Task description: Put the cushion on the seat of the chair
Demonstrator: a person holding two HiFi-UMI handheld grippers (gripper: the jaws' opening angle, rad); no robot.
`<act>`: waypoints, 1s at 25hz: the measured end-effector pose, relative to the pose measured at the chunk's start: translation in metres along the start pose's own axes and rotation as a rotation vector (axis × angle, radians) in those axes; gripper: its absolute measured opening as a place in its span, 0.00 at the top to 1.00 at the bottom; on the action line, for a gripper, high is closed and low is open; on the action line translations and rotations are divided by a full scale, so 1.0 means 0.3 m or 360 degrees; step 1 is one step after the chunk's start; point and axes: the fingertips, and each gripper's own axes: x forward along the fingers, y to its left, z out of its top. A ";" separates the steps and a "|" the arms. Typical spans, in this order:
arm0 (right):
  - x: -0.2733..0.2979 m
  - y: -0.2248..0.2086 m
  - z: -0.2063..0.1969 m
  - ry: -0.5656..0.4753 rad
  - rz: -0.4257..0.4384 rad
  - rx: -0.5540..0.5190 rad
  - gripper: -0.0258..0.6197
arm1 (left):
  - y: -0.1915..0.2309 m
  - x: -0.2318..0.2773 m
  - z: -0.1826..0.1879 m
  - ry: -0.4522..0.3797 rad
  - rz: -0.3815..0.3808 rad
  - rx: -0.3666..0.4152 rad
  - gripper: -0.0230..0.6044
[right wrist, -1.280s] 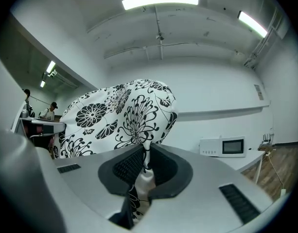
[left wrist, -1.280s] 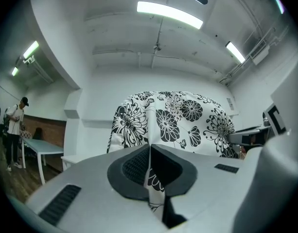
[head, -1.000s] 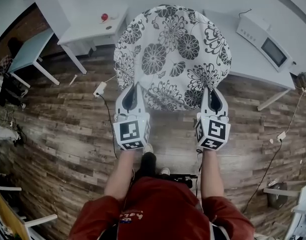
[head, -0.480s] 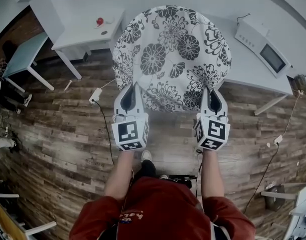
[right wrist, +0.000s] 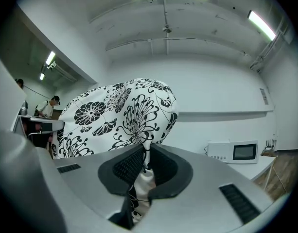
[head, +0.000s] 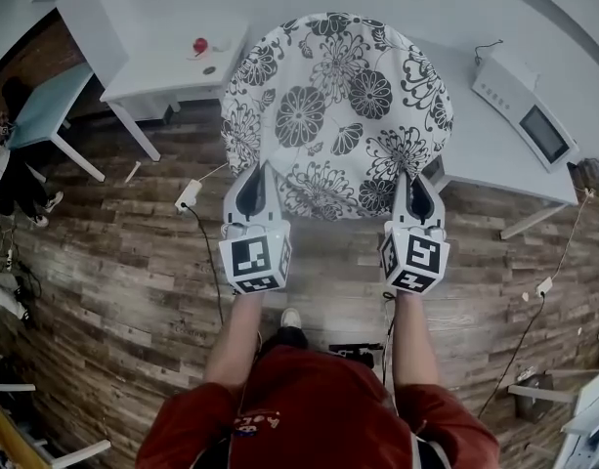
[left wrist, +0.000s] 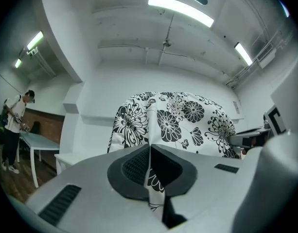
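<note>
Clearly, the round cushion filled the upper middle of the head view, held up above the wooden floor. Its cover was white with large black flowers, and it looked soft and puffy. The left gripper was closed tight on the fabric at the cushion's lower left edge, and the right gripper was closed on the lower right edge. A white microwave showed at the upper right.

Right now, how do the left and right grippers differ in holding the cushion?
The left gripper pinches the cushion at its near-left edge, the right gripper at its near-right edge. The left gripper holds a thin fold; the right gripper holds a thicker bunch. Both are shut on the cushion.
</note>
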 end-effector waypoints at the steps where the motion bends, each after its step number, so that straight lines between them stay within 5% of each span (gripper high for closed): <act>1: 0.003 -0.002 -0.001 -0.0002 0.0001 0.0001 0.87 | 0.000 0.002 -0.001 -0.0003 0.0003 -0.0001 0.92; 25: -0.035 0.012 0.021 0.0002 -0.0072 -0.0036 0.87 | 0.007 -0.007 0.009 -0.0007 -0.0058 -0.0040 0.92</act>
